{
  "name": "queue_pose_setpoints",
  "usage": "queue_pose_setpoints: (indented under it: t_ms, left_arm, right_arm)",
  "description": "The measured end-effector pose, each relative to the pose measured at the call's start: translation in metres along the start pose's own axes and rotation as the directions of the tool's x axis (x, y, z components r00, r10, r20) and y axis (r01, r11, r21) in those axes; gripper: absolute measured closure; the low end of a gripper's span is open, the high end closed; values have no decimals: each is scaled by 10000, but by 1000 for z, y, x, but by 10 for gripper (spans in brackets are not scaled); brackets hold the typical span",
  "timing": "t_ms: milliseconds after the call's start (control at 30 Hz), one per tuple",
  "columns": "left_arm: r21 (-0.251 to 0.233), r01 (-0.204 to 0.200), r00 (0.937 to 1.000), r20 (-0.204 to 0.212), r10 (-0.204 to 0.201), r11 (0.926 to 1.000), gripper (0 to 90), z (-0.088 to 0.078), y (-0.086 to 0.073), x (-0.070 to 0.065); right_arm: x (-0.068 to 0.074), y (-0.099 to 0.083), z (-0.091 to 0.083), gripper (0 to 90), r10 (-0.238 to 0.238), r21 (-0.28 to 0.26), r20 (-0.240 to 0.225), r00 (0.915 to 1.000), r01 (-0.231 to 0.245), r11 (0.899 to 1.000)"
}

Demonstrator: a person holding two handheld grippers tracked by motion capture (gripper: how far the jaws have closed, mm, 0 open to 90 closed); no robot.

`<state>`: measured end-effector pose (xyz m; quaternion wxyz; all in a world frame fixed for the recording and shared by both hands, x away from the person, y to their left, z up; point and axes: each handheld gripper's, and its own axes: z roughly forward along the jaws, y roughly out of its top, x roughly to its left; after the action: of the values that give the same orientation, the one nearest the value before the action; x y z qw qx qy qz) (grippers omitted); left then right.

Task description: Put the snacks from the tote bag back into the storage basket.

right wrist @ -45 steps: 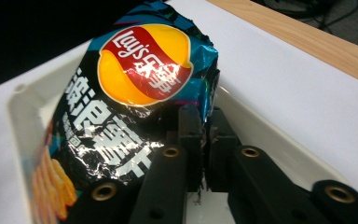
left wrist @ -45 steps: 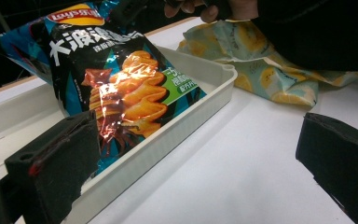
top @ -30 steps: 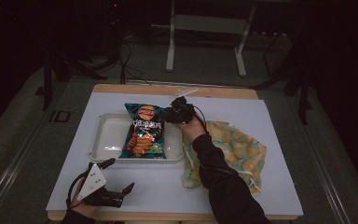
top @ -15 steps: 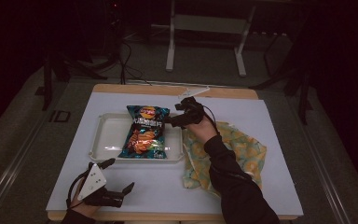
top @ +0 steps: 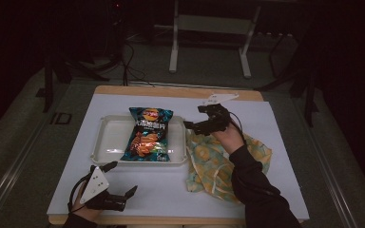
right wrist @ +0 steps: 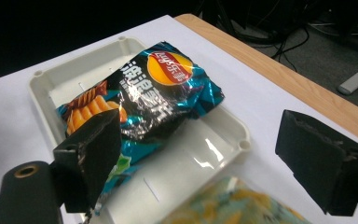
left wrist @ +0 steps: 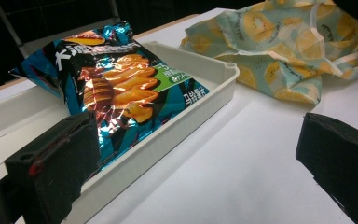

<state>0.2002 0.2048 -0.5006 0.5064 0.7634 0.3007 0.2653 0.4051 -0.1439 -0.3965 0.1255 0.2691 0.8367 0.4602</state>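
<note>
Two open jaws: the right gripper (top: 200, 124) has just let go of the chip bag (top: 147, 133), which now lies in the tray (top: 107, 145) beside it; placement looks done. The left gripper (top: 119, 183) rests open, empty.

- Left gripper (top: 123, 180) low by the near edge, jaws spread, nothing between them
- Right gripper (top: 193, 126) raised, its jaws just opened wide, empty
</note>
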Motion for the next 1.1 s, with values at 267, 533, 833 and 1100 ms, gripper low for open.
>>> queue_pose_setpoints:
  t_ms: [267, 533, 833, 1100]
  left_arm:
    - [13, -2, 10000, 5, 2, 10000, 3, 0, 0, 0]
    - [29, -6, 10000, 1, 6, 10000, 3, 1, 0, 0]
    - [59, -12, 10000, -3, 12, 10000, 3, 2, 0, 0]
    - [88, -25, 10000, 0, 25, 10000, 3, 2, 0, 0]
  right_arm:
    - [-15, -23, -34, 147, 423, -280, 463, 9980, -411, 9988]
    - [-31, -55, -66, 148, 773, -527, 1076, 9912, -719, 9960]
    - [-43, -88, -105, 148, 1270, -917, 1856, 9744, -1115, 9895]
    - [-51, -117, -132, 149, 1767, -1260, 2530, 9512, -1487, 9808]
